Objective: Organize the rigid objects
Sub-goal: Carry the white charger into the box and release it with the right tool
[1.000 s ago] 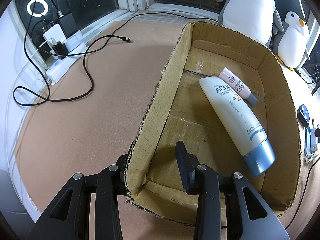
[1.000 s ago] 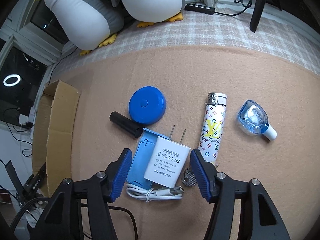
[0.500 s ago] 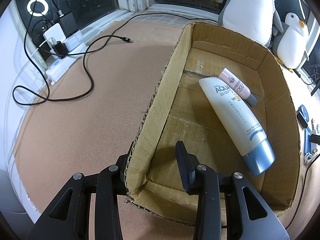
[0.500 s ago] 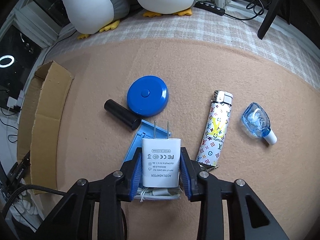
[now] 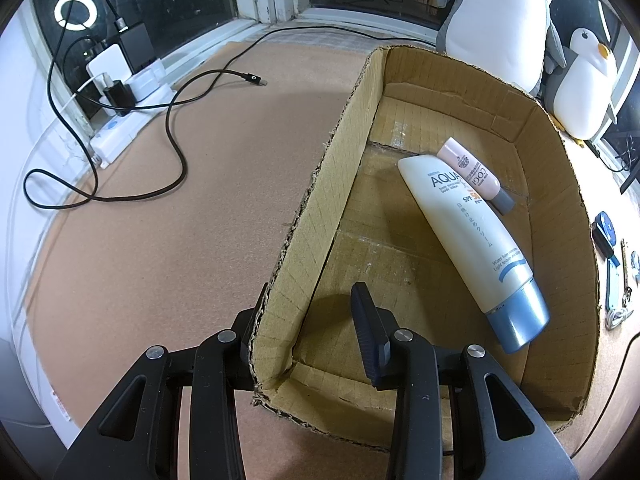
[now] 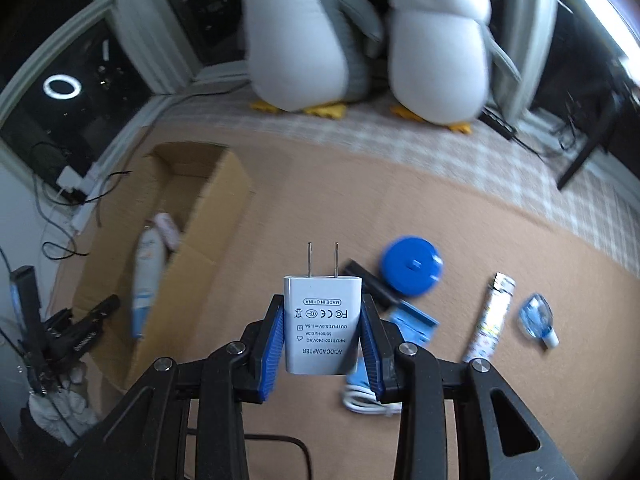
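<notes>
My right gripper (image 6: 322, 324) is shut on a white AC adapter (image 6: 322, 324), prongs pointing forward, held above the tan mat. On the mat below lie a blue round case (image 6: 412, 266), a black cylinder (image 6: 370, 280), a blue flat case (image 6: 412, 322), a white cable (image 6: 366, 400), a patterned lighter (image 6: 490, 318) and a small clear blue bottle (image 6: 538, 318). My left gripper (image 5: 310, 314) straddles the near-left wall of the cardboard box (image 5: 320, 208), jaws apart. In the box lie a white sunscreen tube (image 5: 468, 240) and a small pink tube (image 5: 474, 174).
Two plush penguins (image 6: 368, 36) stand at the back of the mat. A black cable (image 5: 172, 128) and a power strip with chargers (image 5: 120, 92) lie left of the box. The box also shows at left in the right wrist view (image 6: 208, 216).
My right gripper closed on the AC adapter, lifted it off the blue case and swung up and left, toward the box. My left gripper has stayed at the box wall.
</notes>
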`<action>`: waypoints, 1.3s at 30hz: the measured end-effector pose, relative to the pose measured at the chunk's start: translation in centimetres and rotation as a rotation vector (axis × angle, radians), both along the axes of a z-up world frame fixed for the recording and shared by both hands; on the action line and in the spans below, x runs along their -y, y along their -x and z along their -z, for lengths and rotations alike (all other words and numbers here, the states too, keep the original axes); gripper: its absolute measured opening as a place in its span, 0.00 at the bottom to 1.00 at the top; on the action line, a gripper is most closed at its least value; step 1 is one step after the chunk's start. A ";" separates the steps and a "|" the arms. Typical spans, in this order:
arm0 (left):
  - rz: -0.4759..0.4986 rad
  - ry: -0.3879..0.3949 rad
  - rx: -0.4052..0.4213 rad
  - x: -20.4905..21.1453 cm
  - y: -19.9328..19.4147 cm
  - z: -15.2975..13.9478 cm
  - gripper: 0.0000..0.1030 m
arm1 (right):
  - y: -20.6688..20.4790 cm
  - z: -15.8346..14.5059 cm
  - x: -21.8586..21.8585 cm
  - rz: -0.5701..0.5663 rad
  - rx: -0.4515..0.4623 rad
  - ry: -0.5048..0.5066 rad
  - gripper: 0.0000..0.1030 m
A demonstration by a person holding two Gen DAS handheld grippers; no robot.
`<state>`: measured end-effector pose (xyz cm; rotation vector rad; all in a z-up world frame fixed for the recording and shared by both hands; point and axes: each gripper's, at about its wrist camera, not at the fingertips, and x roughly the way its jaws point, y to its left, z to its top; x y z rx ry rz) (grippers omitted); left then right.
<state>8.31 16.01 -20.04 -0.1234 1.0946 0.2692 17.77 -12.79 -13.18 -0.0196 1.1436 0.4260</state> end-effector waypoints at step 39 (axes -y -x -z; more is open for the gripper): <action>0.000 0.020 0.012 0.3 0.1 0.1 0.35 | -3.4 2.2 -16.1 -0.219 0.080 0.052 0.31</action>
